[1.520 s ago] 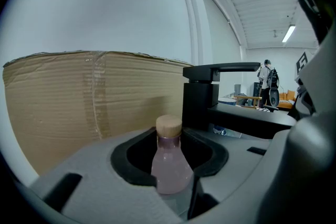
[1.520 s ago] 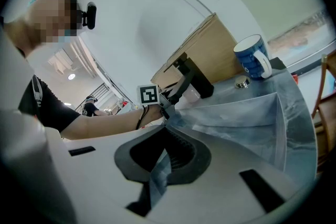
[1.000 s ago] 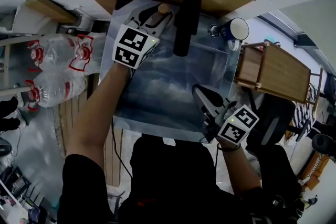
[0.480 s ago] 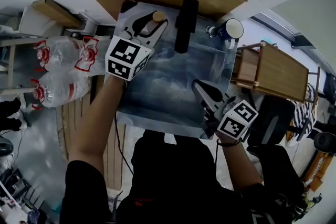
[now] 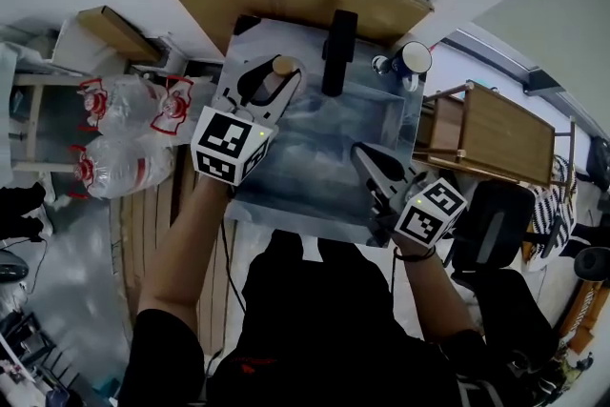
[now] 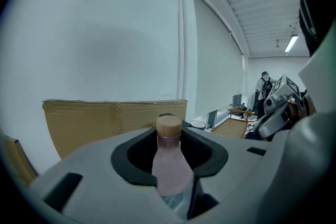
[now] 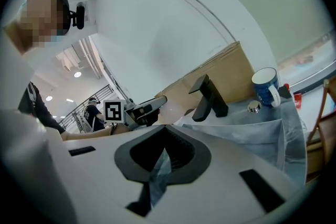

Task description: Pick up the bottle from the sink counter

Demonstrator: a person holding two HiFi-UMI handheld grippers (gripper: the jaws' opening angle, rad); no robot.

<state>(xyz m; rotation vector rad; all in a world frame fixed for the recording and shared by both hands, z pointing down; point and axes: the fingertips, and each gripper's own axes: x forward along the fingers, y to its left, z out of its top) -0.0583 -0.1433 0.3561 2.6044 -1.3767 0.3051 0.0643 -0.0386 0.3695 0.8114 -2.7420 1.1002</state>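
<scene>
Mostly bottle (image 6: pixel 170 168) btm hidden w/in left tool (image 6: pixel 169 139), which clamps it; right tool (image 7: pixel 163 152) closed, empty.

Grey sink counter (image 5: pixel 286 208) with a black faucet (image 5: pixel 338 52) at the back, blue mug (image 5: pixel 412 60) at its right corner.

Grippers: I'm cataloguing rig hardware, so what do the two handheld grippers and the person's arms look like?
Both the left gripper and right gripper have pale grey bodies with black-lined jaws. Each carries a white cube printed with black square markers. The person wears a black short-sleeved top; forearms are bare.
</scene>
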